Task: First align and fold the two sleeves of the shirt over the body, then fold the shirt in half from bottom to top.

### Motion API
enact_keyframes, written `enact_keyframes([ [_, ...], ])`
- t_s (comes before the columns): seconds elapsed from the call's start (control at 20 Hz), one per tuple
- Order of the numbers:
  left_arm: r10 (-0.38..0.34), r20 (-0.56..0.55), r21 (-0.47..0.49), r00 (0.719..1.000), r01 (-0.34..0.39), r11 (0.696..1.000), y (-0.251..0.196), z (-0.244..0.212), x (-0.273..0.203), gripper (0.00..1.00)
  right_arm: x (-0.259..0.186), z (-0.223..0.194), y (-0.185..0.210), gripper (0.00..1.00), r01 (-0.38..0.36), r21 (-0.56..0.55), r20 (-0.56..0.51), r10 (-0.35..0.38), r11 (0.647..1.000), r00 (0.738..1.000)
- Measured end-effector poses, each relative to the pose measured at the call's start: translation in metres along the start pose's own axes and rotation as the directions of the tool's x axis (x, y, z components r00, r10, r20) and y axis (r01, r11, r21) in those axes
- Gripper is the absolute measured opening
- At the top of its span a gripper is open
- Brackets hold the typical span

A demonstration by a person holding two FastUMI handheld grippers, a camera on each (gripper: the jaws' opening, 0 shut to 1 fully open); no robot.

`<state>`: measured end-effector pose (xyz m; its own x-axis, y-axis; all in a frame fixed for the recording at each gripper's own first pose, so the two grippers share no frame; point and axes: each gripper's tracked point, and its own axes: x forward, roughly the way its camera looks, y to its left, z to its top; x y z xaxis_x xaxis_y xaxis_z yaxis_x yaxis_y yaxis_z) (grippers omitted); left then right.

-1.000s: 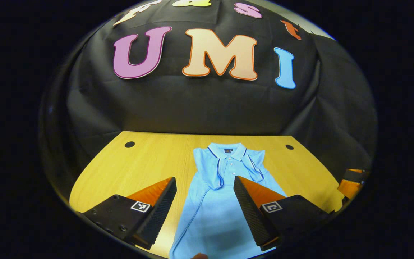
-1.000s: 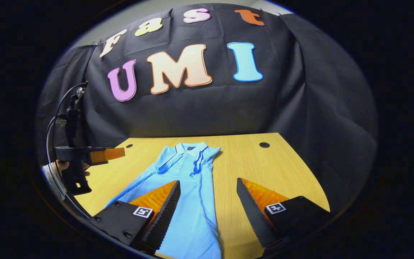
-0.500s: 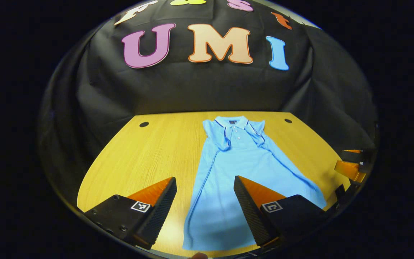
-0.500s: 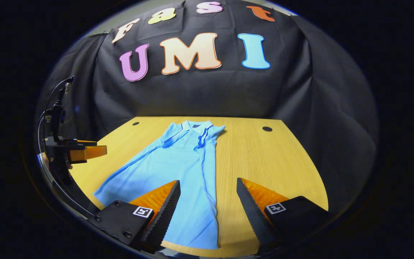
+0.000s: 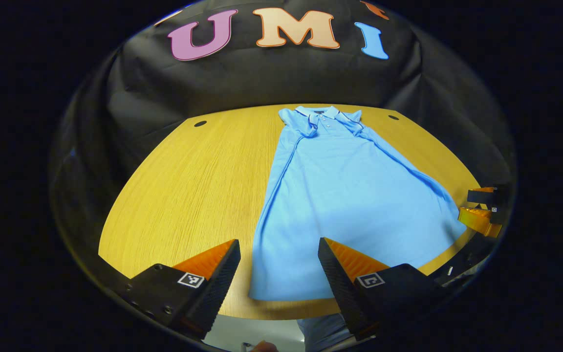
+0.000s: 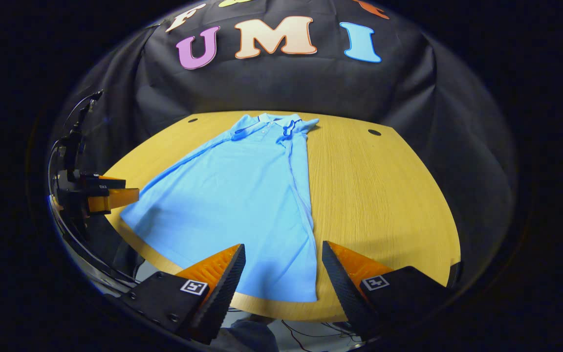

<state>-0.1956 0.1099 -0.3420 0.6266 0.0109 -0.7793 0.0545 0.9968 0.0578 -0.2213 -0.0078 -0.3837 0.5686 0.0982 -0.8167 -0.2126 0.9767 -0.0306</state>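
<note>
Although both sleeves already lie folded inward near the collar, the light blue short-sleeved polo shirt [image 5: 345,195] remains at full length on the yellow wood-grain counter [image 5: 193,186], collar at the far edge and hem at the near edge. In the judgement of this report, the sleeve step is complete and the bottom-to-top fold has not yet begun.

The left gripper [image 5: 279,274] hangs above the near counter edge with its fingers spread wide and nothing between them; the hem's left corner lies just ahead of them. The right gripper [image 6: 281,278] is likewise held with fingers parted and empty, over the hem's right corner. Neither touches the fabric.

In the right gripper view the left gripper appears at the far left, beside the hem.

The next move calls for each gripper to descend onto its own hem corner, pinch the cloth through both layers, then lift and carry the hem evenly toward the collar. Uneven lift could skew the fold or disturb the sleeves.
</note>
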Motion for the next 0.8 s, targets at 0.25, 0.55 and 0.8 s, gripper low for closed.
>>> enact_keyframes([
  [0.25, -0.006, -0.048, 0.005, 0.999, 0.006, 1.0, -0.007, -0.03, 0.002, 0.96, 0.008, -0.02, -0.007, 0.94, 0.028, 0.022, -0.042, -0.027, 0.999, 0.999],
  [0.55, -0.006, -0.034, 0.003, 0.999, 0.006, 1.0, -0.014, -0.038, 0.003, 0.96, 0.015, -0.042, -0.007, 0.98, 0.041, 0.005, -0.087, -0.04, 0.999, 0.995],
  [0.8, -0.023, -0.01, -0.048, 1.0, 0.022, 0.999, -0.021, -0.041, 0.002, 0.82, 0.017, -0.043, 0.0, 0.97, 0.018, 0.044, -0.084, -0.014, 0.999, 0.996],
])
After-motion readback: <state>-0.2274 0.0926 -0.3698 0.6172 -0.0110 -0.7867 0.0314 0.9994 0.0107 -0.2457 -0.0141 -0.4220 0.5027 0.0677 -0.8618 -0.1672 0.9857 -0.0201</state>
